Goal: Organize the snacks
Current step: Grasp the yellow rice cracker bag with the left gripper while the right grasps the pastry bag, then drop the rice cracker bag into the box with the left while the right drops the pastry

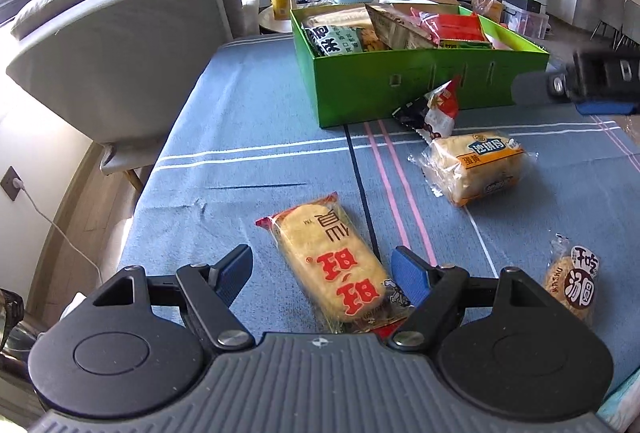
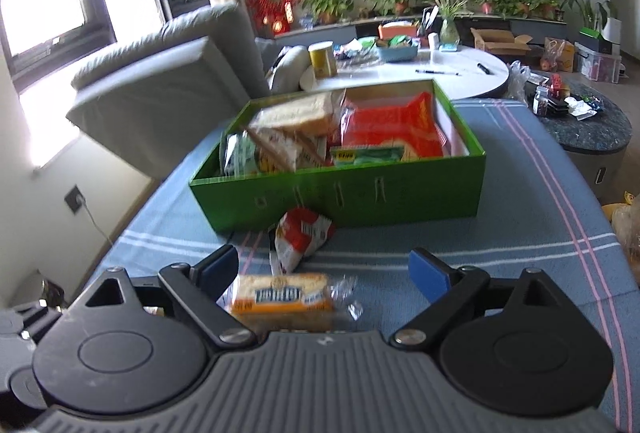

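A green box (image 1: 420, 89) holding several snack packs stands at the far side of the blue cloth; it also shows in the right wrist view (image 2: 340, 193). My left gripper (image 1: 322, 279) is open, its fingers either side of a rice cracker pack (image 1: 332, 269) with red characters lying flat. A yellow bread pack (image 1: 476, 165) and a red-white packet (image 1: 436, 113) lie further right. A round noodle snack (image 1: 572, 281) lies near right. My right gripper (image 2: 324, 275) is open above the yellow bread pack (image 2: 280, 299), with the red-white packet (image 2: 300, 237) beyond.
A grey sofa (image 1: 120, 45) stands left of the table. A white round table (image 2: 420, 73) with clutter and a yellow can (image 2: 322, 59) lies behind the box. The right gripper's body (image 1: 600, 81) shows at the right edge of the left wrist view.
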A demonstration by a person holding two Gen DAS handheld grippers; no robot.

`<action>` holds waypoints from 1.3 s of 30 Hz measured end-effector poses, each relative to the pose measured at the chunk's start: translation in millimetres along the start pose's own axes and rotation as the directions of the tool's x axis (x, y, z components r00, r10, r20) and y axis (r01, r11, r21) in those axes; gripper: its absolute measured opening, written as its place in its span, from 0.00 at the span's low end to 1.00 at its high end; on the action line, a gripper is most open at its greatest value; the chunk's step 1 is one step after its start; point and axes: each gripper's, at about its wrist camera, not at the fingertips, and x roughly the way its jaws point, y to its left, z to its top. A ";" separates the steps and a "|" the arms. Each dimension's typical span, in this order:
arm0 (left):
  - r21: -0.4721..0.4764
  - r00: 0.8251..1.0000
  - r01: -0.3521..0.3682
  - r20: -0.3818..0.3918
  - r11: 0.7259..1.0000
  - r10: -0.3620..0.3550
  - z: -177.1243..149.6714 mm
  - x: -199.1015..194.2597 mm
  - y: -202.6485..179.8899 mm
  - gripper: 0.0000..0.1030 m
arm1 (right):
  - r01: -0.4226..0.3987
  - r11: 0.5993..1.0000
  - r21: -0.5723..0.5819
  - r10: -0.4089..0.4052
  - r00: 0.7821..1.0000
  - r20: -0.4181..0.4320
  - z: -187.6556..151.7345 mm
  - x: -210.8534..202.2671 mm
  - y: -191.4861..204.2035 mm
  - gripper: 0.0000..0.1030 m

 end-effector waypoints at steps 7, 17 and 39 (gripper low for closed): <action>-0.022 0.998 0.069 -0.009 0.997 -0.069 0.0 7.0 5.6 0.49 | -0.034 0.998 -0.051 0.030 0.997 -0.070 -17.9 -6.8 -3.7 0.62; -0.043 0.997 0.072 0.039 0.997 -0.070 3.8 -1.8 9.5 0.33 | -0.147 0.967 -0.209 0.115 0.981 -0.156 -57.5 -33.7 3.1 0.66; -0.039 0.988 0.110 0.116 0.993 -0.105 15.3 -23.0 1.4 0.33 | -0.090 0.948 -0.304 0.027 0.978 -0.207 -74.2 -18.6 18.4 0.65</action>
